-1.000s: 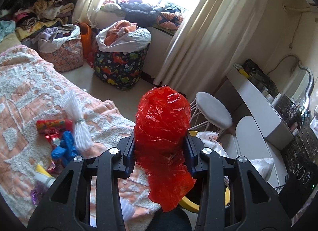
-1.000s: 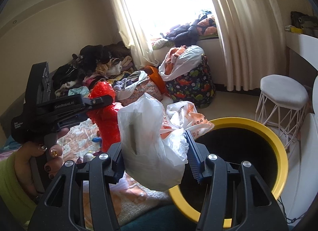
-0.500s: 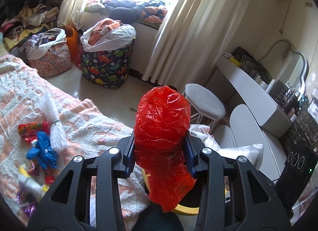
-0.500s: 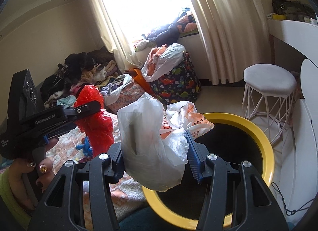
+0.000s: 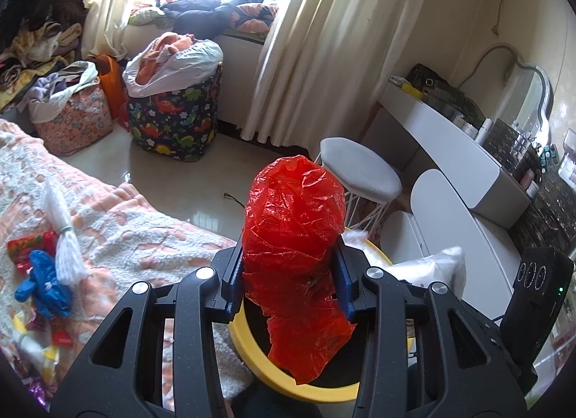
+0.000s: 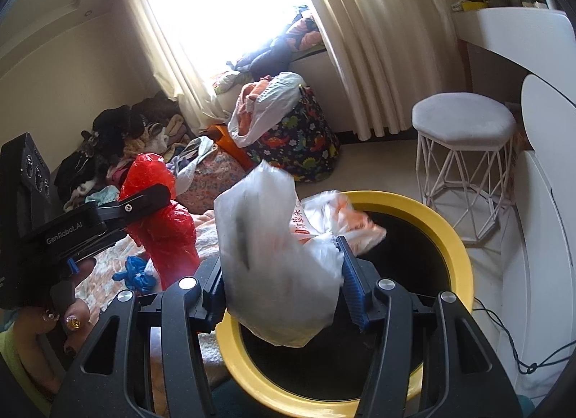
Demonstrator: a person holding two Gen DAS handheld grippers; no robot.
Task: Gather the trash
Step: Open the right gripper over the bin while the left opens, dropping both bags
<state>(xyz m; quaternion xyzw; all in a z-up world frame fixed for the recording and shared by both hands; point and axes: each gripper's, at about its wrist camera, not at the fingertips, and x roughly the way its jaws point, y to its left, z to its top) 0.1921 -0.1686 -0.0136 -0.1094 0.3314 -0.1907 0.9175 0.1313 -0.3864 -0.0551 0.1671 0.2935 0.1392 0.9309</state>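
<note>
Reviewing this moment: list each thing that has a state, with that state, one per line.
left gripper: shut on red plastic bag
red plastic bag: crumpled, held above bin rim
right gripper: shut on white plastic bag
white plastic bag: bunched, over bin mouth
yellow-rimmed bin: open, upright
blue bag: lying on bedspread
dinosaur-print hamper: overfilled with clothes

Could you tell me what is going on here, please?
A person is collecting trash with two hand-held grippers. The left hand-held gripper is shut on a red bag, and the right hand-held gripper is shut on a white bag. Both bags hang over the yellow bin, not yet dropped. More litter, including a blue bag, lies on the bed.
</note>
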